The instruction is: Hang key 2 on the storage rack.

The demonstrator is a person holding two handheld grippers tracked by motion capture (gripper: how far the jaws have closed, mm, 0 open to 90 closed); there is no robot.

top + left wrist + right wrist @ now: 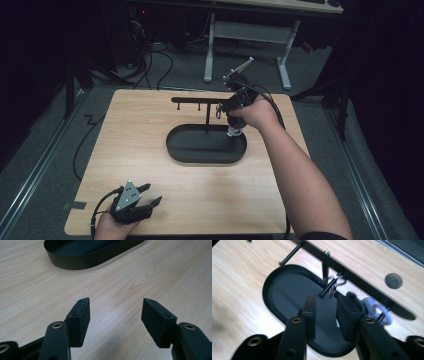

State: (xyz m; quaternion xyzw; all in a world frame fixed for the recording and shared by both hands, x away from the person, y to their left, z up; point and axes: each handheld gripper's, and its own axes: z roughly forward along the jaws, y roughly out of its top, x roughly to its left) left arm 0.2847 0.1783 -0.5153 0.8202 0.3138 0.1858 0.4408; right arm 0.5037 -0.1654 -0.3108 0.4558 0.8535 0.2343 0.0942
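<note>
A small keychain (333, 283) with a metal ring hangs from a peg of the black hanger stand (200, 100), directly ahead of the right tool (325, 301) and just beyond its tips; in the right gripper view the ring and its dangling clasp sit at the far end of the gap between the jaws, a little toward the right-hand one. A pale, fuzzy charm (375, 310) lies just outside the right-hand jaw, against its outer face as far as I can tell; motion blur makes contact uncertain. The stand's crossbar runs roughly crosswise to the tool's reach, with the pegs pointing back toward it, so the hung item faces the tool along the peg's axis. Below sits the oval black tray (175, 150) that forms the stand's base, on the counter (150, 200). The right tool stands partly open, a narrow gap, with nothing pinched between the pads; my reading is that the keychain hangs on its peg by itself. In the high view the right hand (255, 114) holds this tool above the tray's right end. The left tool (115, 312) rests well apart at the near left corner of the counter, jaws wide, with bare wood between them; the right is clearly the nearer.
</note>
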